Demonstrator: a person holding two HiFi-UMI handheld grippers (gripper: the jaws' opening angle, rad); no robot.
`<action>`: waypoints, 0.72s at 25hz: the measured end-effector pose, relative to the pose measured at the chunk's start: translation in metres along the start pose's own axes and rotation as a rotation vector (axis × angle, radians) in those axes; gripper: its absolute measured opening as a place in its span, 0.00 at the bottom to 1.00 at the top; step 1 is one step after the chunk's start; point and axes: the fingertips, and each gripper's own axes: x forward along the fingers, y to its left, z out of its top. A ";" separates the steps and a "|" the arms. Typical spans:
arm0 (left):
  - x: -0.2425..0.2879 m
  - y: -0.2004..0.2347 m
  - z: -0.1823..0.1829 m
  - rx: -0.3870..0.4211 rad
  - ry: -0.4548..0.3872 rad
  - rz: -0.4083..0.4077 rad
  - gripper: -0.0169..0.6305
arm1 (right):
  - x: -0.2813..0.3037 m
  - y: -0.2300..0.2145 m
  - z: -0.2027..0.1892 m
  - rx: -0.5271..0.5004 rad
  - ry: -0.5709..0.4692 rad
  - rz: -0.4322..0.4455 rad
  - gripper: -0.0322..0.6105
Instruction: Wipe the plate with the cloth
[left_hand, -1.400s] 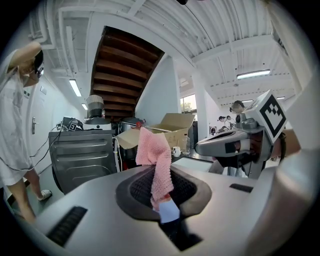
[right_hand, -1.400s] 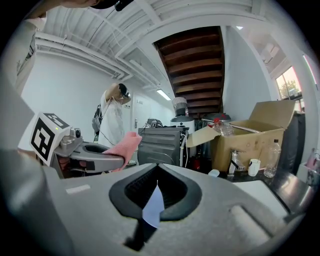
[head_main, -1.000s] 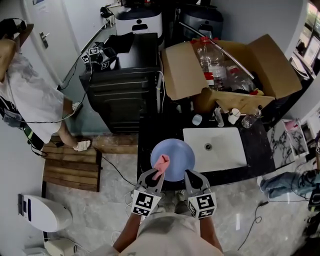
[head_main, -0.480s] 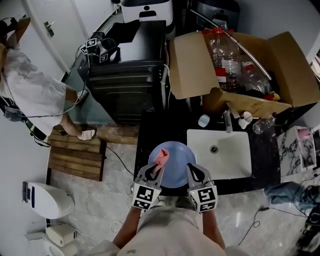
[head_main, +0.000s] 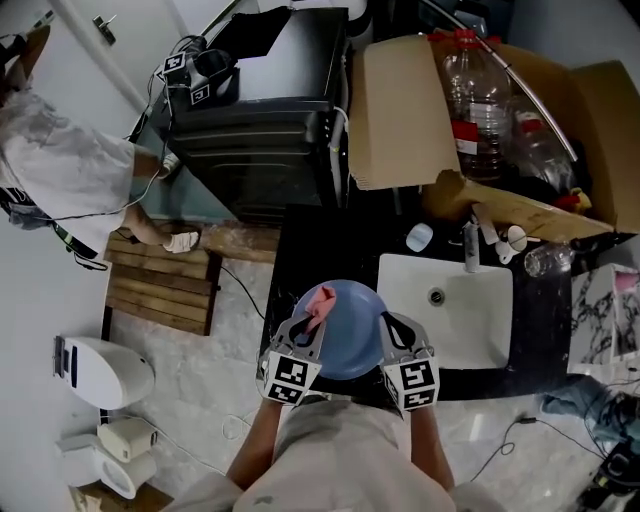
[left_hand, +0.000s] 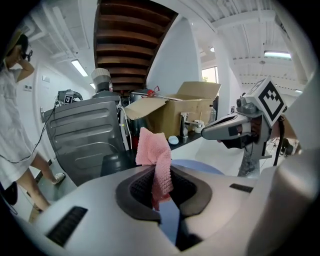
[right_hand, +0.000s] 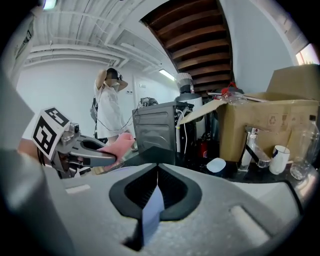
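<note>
Two grippers meet at one pale blue round plate (head_main: 350, 335), over the near-left part of the black counter (head_main: 300, 250), just left of the white sink basin (head_main: 480, 335). I cannot tell whether it rests there or is held clear.

Head view: left gripper (head_main: 308, 330) at the plate's left rim, right gripper (head_main: 392, 332) at its right rim. The pink knitted cloth (head_main: 320, 302) stands up at the left rim.

Left gripper view: jaws closed on the cloth, free end upright above them. A blue strip below it is probably the plate's rim, which would put the cloth at the surface to be rubbed.

Right gripper view: jaws clamped on the plate's blue edge, nothing else between them. My judgement: this side steadies the plate so the other can wipe.
</note>
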 end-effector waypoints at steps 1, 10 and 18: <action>0.004 0.002 -0.003 -0.001 0.016 0.007 0.08 | 0.004 -0.004 -0.002 0.003 0.008 0.007 0.06; 0.039 0.014 -0.028 0.046 0.175 0.045 0.08 | 0.038 -0.020 -0.019 -0.011 0.089 0.058 0.06; 0.066 0.020 -0.042 0.035 0.254 0.050 0.08 | 0.058 -0.032 -0.039 -0.015 0.174 0.084 0.06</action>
